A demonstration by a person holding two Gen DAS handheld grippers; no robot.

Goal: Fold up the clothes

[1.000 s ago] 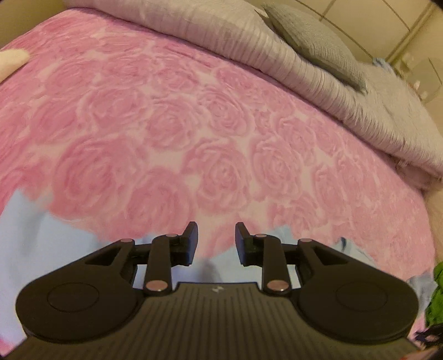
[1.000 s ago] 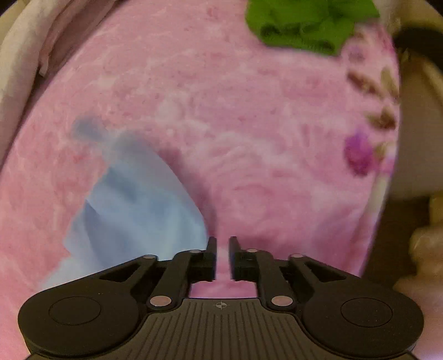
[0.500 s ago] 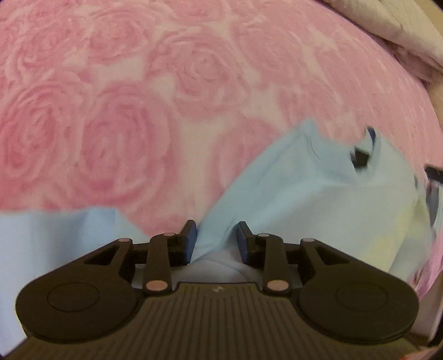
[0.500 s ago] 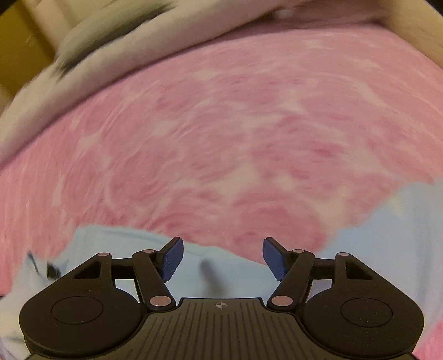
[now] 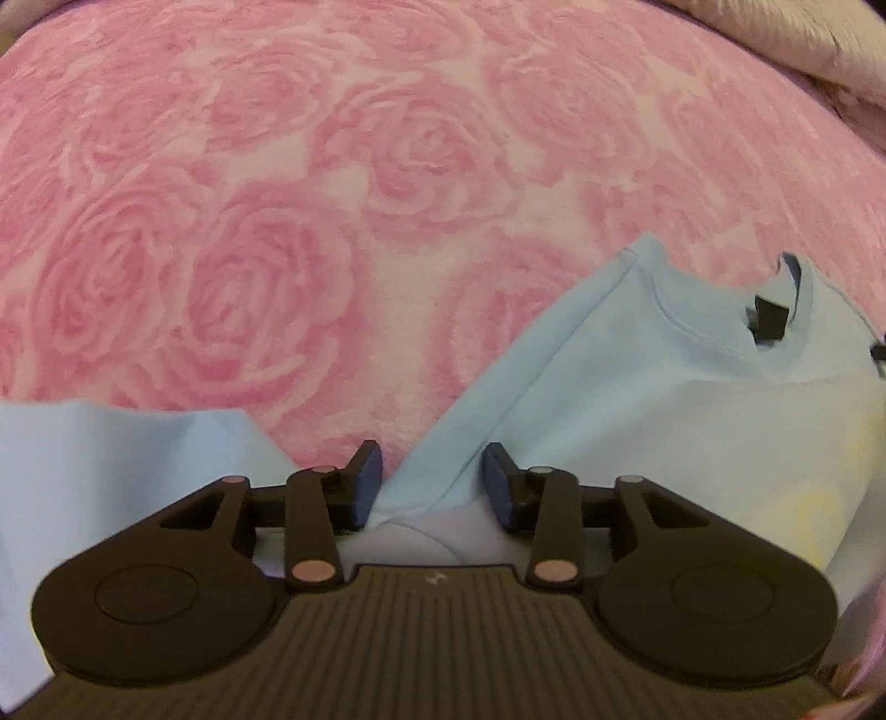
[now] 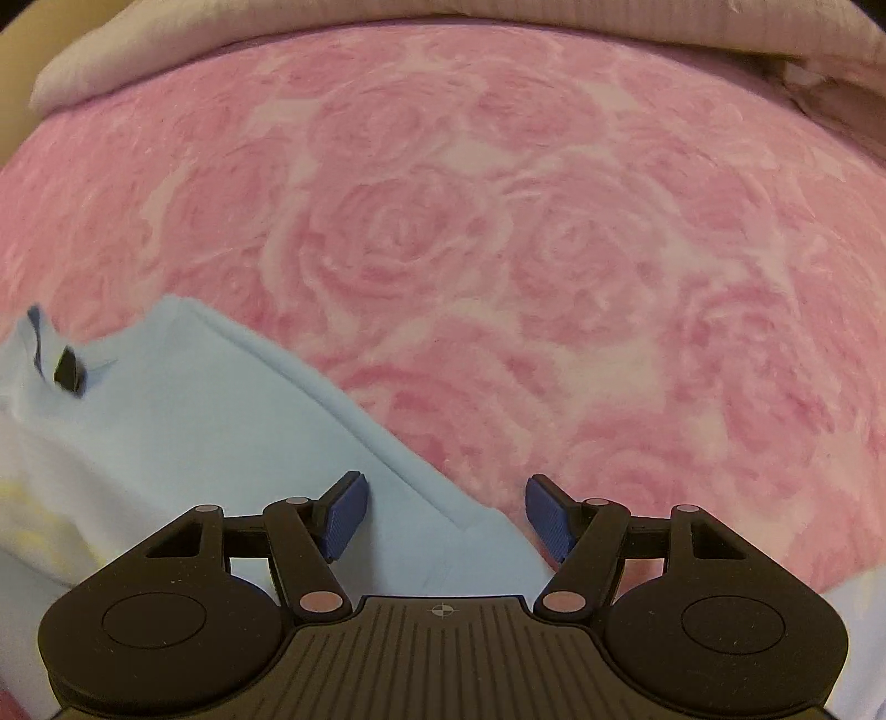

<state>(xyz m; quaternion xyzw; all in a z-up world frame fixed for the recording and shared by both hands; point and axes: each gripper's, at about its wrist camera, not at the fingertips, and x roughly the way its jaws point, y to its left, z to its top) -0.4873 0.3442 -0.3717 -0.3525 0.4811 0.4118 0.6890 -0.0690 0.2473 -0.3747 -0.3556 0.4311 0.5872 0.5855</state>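
A light blue T-shirt lies flat on the pink rose-patterned bedspread, with faint yellow print near its front. In the left wrist view its collar with a black tag is at the right and one sleeve spreads to the left. My left gripper is open, low over the shoulder seam, with fabric lying between its fingers. In the right wrist view the T-shirt fills the lower left. My right gripper stands wide open over the other shoulder and sleeve edge.
A pale rumpled quilt runs along the far edge of the bed, and the quilt also shows at the upper right of the left wrist view. Bare pink bedspread stretches beyond the shirt.
Both grippers came down close over the shirt's shoulders. The right one swung away from a green garment and opened wide. The left one tipped down from the far bed, still open.
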